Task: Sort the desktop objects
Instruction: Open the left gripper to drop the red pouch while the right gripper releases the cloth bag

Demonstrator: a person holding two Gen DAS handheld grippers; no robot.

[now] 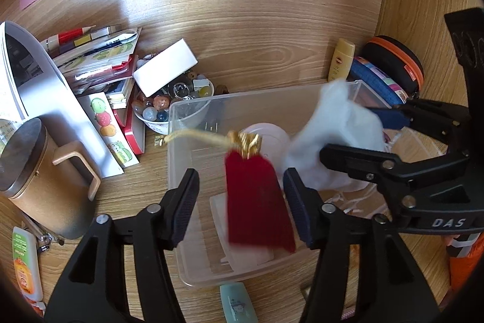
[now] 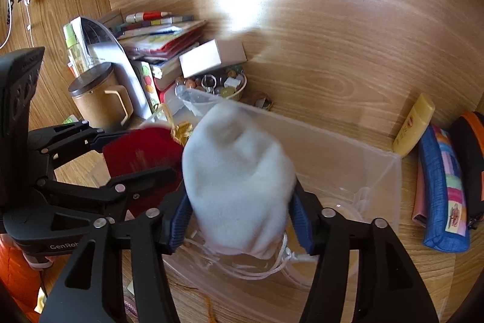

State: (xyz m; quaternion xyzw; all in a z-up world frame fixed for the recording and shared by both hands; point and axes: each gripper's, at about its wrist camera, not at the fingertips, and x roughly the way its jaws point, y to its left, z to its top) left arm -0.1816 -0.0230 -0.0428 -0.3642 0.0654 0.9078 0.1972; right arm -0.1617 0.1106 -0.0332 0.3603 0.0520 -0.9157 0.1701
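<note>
A clear plastic box (image 1: 174, 147) (image 2: 348, 165) stands on the wooden desk below both grippers. A red velvet pouch (image 1: 257, 202) (image 2: 130, 150) with a gold top and cord hangs blurred over the box, between the jaws of my left gripper (image 1: 242, 174) (image 2: 137, 155). The pads stand apart from the pouch, so that gripper is open. A white drawstring pouch (image 1: 332, 117) (image 2: 239, 171), also blurred, fills the gap of my right gripper (image 2: 239, 192) (image 1: 348, 130) above the box's right half. Its jaws stand wide and do not squeeze it.
Left of the box are a lidded brown mug (image 1: 30, 171), a stack of books (image 1: 99, 56), a white carton (image 1: 165, 68) and a bowl of beads (image 1: 157, 111). At the right stand a yellow tube (image 2: 414, 126), a blue pencil case (image 2: 444, 196) and a black-orange case (image 1: 396, 59).
</note>
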